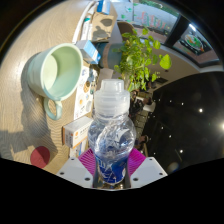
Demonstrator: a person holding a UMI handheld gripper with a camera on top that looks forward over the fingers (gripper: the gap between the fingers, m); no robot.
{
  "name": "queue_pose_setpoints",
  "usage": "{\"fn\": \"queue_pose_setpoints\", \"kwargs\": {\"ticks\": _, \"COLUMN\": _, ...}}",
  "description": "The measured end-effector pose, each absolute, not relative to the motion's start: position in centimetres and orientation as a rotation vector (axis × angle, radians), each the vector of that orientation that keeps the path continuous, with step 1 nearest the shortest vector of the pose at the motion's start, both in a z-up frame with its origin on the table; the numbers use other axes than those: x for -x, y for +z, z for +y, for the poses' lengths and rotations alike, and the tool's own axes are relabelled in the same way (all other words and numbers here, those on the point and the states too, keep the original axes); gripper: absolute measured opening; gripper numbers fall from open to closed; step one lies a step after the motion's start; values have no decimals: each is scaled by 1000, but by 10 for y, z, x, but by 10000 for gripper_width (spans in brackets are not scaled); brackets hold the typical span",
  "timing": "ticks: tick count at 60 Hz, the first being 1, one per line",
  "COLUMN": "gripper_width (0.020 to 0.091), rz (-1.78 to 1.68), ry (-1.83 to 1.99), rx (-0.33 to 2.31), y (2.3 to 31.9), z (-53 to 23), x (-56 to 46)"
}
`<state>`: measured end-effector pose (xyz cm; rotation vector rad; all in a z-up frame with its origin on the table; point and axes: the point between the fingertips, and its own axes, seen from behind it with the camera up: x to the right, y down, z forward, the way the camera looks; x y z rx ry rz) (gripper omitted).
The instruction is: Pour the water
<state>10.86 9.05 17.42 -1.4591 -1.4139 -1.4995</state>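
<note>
Clamped between the pink-padded fingers [113, 166] of the gripper sat a clear water bottle [113, 140] with a blue label, its white cap [111, 95] on and pointing away from the camera. That hold kept the bottle lying along the fingers, probably so it could be tipped toward a vessel. Beyond it to one side, a pale green mug [57, 72] stood upright on the table [30, 125], mouth open, likely the target. A leafy plant [138, 55] stood farther off.
</note>
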Motion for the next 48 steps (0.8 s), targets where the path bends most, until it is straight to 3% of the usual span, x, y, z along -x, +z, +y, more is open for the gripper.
{"fn": "queue_pose_setpoints", "kwargs": {"ticks": 14, "gripper_width": 368, "rz": -868, "ry": -942, "rx": 1728, "y": 240, "z": 63, "x": -126}}
{"fn": "queue_pose_setpoints", "kwargs": {"ticks": 21, "gripper_width": 366, "rz": -604, "ry": -631, "rx": 1809, "y": 253, "z": 49, "x": -141}}
{"fn": "queue_pose_setpoints", "kwargs": {"ticks": 28, "gripper_width": 366, "rz": -376, "ry": -344, "rx": 1890, "y": 231, "z": 37, "x": -154}}
{"fn": "queue_pose_setpoints", "kwargs": {"ticks": 48, "gripper_width": 372, "rz": -90, "ry": -14, "rx": 2032, "y": 115, "z": 30, "x": -180}}
